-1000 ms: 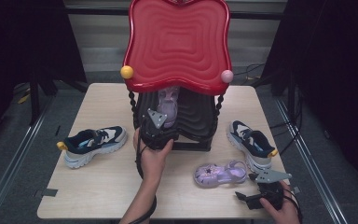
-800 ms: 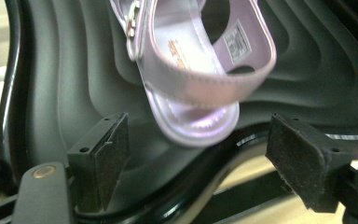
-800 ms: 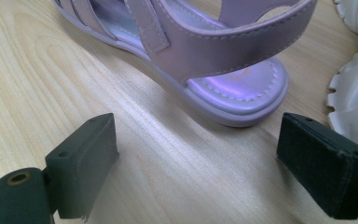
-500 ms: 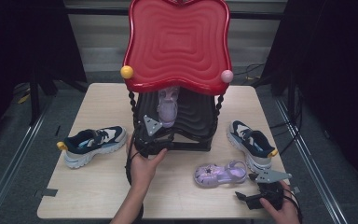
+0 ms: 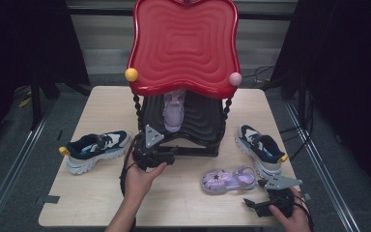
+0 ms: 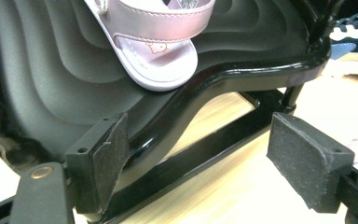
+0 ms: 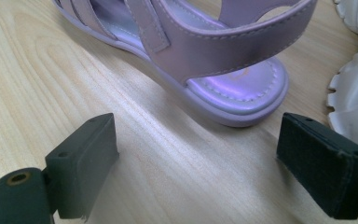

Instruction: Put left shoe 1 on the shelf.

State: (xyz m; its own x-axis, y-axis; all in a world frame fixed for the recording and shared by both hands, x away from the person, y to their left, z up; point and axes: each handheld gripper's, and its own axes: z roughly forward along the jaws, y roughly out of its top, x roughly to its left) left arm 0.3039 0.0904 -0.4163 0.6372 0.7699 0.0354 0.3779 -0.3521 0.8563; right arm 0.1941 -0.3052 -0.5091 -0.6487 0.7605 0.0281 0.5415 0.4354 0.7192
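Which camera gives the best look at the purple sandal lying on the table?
The high view: there the whole purple sandal lies on its side on the table, between the black rack and the right gripper. The right gripper view shows just its heel strap and sole, close up. The left gripper view shows a different sandal.

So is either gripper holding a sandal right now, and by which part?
No, nothing is held. The left gripper is open below the pink sandal on the rack; the right gripper is open behind the purple sandal's heel.

Glossy red plastic top (image 5: 183,46), matt black ribbed shelf (image 6: 51,70), pale wood-grain table (image 7: 51,84), smooth lilac sandal (image 7: 223,60).
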